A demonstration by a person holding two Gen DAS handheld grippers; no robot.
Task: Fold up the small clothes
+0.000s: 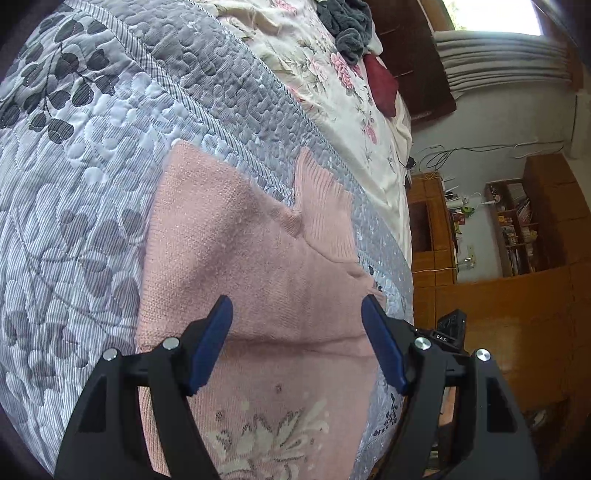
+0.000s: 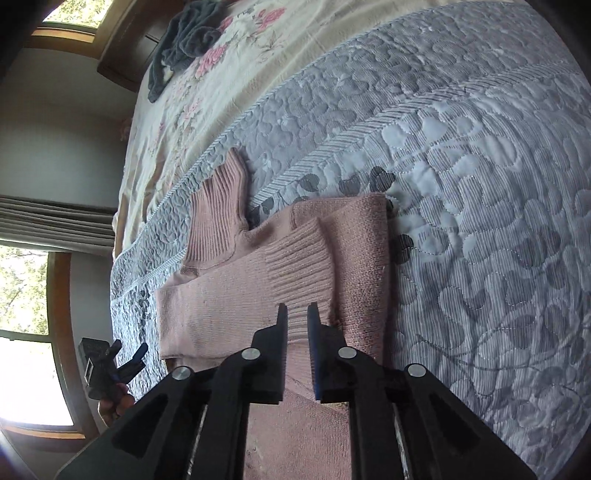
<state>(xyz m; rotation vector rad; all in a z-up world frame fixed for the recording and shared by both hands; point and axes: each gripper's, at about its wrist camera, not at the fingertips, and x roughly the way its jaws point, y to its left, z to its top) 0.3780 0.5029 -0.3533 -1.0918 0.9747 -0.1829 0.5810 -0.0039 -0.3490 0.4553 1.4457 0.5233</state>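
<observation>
A pink knitted sweater [image 1: 258, 240] lies flat on the grey quilt [image 1: 92, 184], with its ribbed neck [image 1: 325, 206] pointing up the bed and a white flower pattern [image 1: 266, 435] near the camera. My left gripper [image 1: 297, 301] hovers open just over its body, nothing between the blue pads. In the right wrist view a sleeve [image 2: 258, 280] with a ribbed cuff is folded across the sweater [image 2: 362, 258]. My right gripper [image 2: 297, 308] is shut on that sleeve's fabric. The left gripper [image 2: 110, 365] shows at the bed's edge, held in a hand.
Beyond the quilt lies a cream floral sheet [image 1: 332, 74] with a dark grey garment [image 1: 343, 22] and a dark red item [image 1: 382, 85] on it. The bed edge drops off right of the sweater towards a wooden floor and shelves [image 1: 517, 229]. Windows [image 2: 29, 295] stand beside the bed.
</observation>
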